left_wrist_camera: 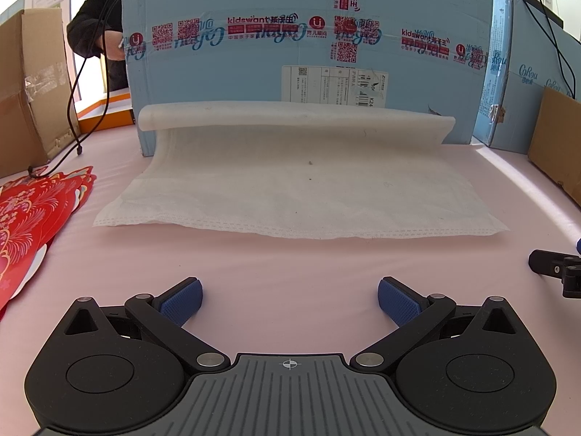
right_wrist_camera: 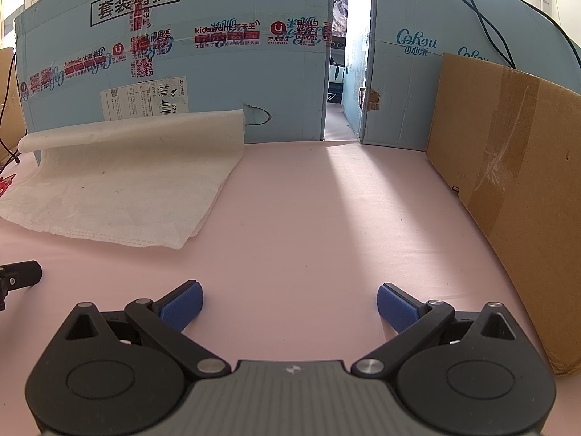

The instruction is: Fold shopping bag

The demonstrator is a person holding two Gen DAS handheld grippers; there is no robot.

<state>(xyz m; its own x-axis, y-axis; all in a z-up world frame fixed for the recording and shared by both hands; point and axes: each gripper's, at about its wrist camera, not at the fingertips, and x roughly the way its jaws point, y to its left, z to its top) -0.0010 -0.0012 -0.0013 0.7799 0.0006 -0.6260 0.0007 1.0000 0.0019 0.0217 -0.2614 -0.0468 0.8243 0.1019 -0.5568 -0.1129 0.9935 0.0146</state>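
Leftmost, red paper cutouts [left_wrist_camera: 32, 210] lie on the pink tabletop [left_wrist_camera: 290, 261]. Next, the white shopping bag [left_wrist_camera: 297, 181] lies flat, its far edge curling up against a blue carton [left_wrist_camera: 308, 54]. Both the left gripper [left_wrist_camera: 289, 299] and right gripper [right_wrist_camera: 289, 303] hover short of it, fingers spread wide, holding nothing.

Improvised recording station in an office or storeroom: a pink-covered table [right_wrist_camera: 308, 218] walled in by a taped blue shipping carton [left_wrist_camera: 308, 36], with brown cardboard boxes [right_wrist_camera: 508, 181] beside that carton and cables [left_wrist_camera: 87, 72] hanging left of it.
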